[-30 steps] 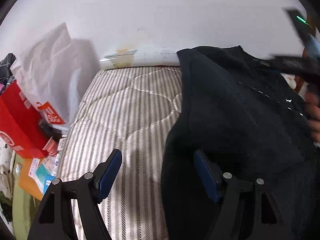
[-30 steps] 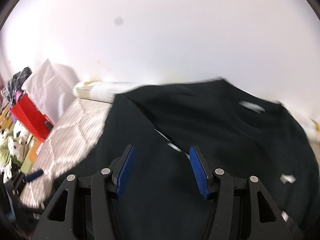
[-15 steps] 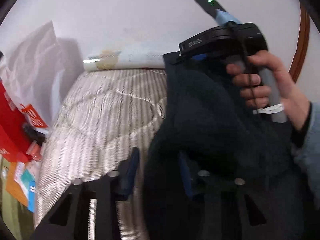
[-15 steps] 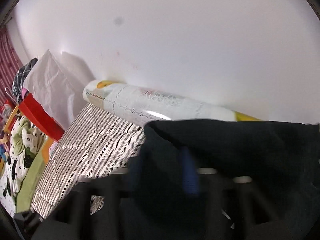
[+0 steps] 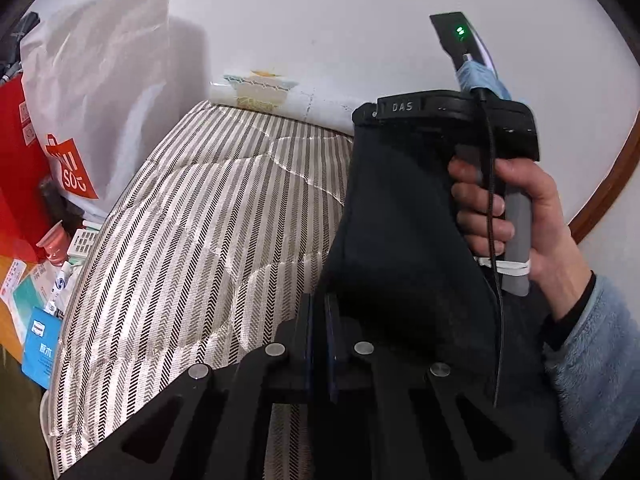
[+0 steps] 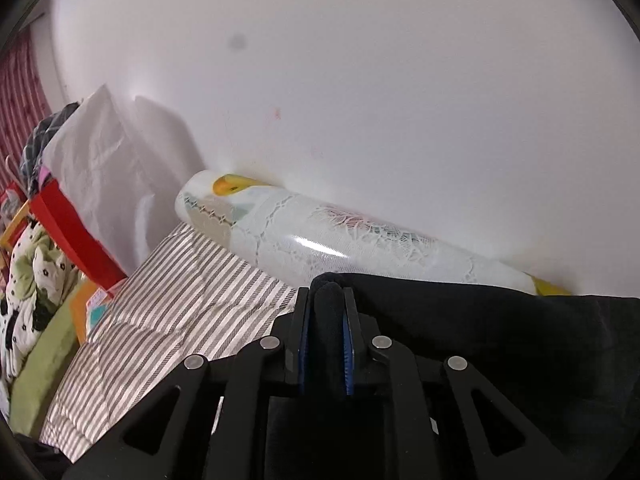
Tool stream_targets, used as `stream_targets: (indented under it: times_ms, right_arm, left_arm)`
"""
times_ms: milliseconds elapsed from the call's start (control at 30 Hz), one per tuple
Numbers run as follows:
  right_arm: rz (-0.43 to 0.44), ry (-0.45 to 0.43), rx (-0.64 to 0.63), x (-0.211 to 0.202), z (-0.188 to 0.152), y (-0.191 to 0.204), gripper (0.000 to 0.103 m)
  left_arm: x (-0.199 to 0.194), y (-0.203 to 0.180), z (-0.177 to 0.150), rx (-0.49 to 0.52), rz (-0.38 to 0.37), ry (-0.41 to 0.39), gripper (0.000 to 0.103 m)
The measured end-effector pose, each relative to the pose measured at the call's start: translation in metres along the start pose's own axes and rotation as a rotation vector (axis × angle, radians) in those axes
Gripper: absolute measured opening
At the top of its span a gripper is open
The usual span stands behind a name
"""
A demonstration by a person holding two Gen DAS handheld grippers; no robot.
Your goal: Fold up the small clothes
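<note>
Both hand-held grippers, left (image 5: 318, 312) and right (image 6: 325, 312), pinch the dark garment (image 5: 400, 240) hanging lengthwise.

Black garment (image 5: 400, 248), plain, no print visible. Both tongs black with blue pads: left tongs (image 5: 320, 344), right tongs (image 6: 326, 344). Bed quilt (image 5: 192, 240) cream with grey-black herringbone stripes. Rolled bundle (image 6: 320, 236) by the wall white lace pattern, yellow ends. Paper bag (image 5: 92, 92) white with orange-red logo. Red box (image 5: 20, 168) beside it. Blanket (image 6: 28, 280) white-green with black spots. Wall (image 6: 360, 100) plain white. Sleeve (image 5: 592, 364) light blue fleece. Handle (image 5: 516, 220) grey, green light above.
</note>
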State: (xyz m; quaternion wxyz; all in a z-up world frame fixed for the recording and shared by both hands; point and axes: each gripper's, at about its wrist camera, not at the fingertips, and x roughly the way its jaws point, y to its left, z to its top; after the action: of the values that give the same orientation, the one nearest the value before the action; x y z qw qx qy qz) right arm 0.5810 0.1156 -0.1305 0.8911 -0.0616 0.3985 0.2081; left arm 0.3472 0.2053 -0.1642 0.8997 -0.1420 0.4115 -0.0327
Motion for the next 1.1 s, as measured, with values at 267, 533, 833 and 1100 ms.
stream_targets:
  times_ms: [267,533,833,1100]
  right_arm:
    - [-0.134,-0.025,0.035,-0.093,-0.026,-0.039,0.047]
    - [-0.391,-0.017,0.148,-0.221,-0.14,-0.132,0.064]
    - [-0.485,0.112,0.407,-0.27,-0.267,-0.233,0.066]
    - [-0.395,0.086,0.407,-0.238,-0.271,-0.228,0.02]
  left_arm:
    - [-0.013,0.001,0.0,-0.018,-0.021,-0.045,0.039]
    - [-0.008,-0.003,0.005,-0.063,-0.085,-0.049,0.04]
    - [0.014,-0.024,0.002,-0.032,-0.015,-0.013,0.051]
    - [0.015,-0.029,0.0,0.013,0.021,-0.017,0.052]
